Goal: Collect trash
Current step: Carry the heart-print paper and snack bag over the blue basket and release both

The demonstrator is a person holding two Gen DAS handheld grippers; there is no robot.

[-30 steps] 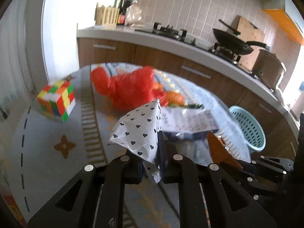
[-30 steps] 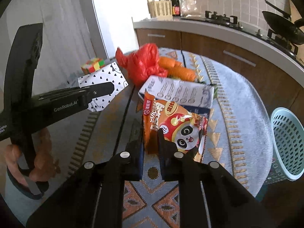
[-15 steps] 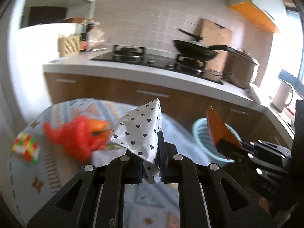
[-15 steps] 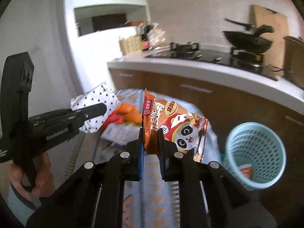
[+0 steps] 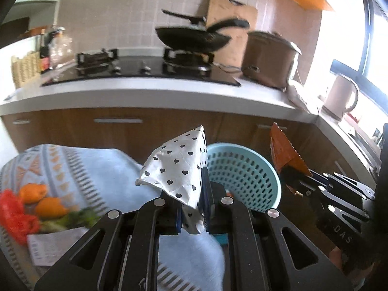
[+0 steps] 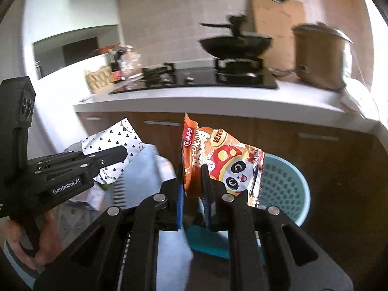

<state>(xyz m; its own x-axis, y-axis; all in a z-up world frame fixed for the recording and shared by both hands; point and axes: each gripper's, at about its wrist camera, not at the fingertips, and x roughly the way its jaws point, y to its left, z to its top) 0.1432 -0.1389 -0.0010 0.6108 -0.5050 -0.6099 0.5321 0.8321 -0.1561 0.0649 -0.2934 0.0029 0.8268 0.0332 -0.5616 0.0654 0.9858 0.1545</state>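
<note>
My left gripper point(image 5: 192, 194) is shut on a white wrapper with black hearts point(image 5: 178, 167), held in the air in front of a light blue mesh basket point(image 5: 245, 179). My right gripper point(image 6: 192, 181) is shut on an orange panda snack bag point(image 6: 218, 162), held just left of the same basket point(image 6: 283, 186). The right gripper with the snack bag point(image 5: 283, 155) shows at the right of the left wrist view. The left gripper with the heart wrapper point(image 6: 114, 145) shows at the left of the right wrist view.
A table with a patterned blue cloth point(image 5: 80, 167) lies to the left, carrying a red plastic bag point(image 5: 14, 215), orange items point(image 5: 48, 206) and a printed paper point(image 5: 53, 245). A kitchen counter point(image 5: 150, 89) with a stove, a wok and a pot runs behind.
Both grippers have swung right from over the table toward the blue basket, still holding their wrappers. The basket is now close and central in both views.
</note>
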